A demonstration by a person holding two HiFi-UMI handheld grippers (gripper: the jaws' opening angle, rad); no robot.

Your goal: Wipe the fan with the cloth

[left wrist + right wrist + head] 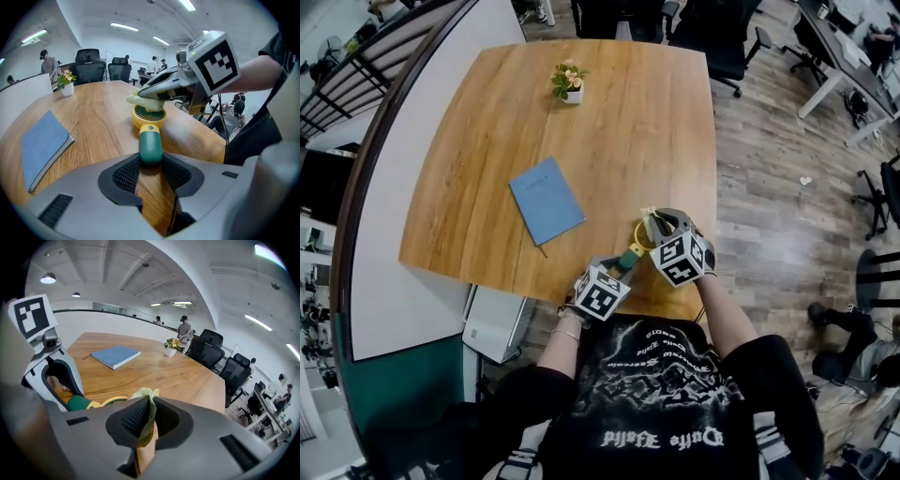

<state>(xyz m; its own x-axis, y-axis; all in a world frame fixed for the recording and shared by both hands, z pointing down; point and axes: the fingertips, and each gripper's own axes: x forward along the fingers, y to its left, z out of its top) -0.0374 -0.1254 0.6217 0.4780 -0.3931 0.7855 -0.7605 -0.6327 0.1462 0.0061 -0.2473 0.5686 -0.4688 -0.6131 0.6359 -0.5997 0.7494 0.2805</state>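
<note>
Fan (150, 133) lies flat by the table's (628, 141) near edge, toward its right corner, handle clamped in our left gripper (151, 165) and head pointing away from us, while our right gripper (149, 420), pinching the cloth (148, 401), holds it on that head from the right.

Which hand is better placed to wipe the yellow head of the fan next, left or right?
Right. The right gripper is shut on the cloth, just over the fan. The left gripper is busy clamping the green handle.
</note>
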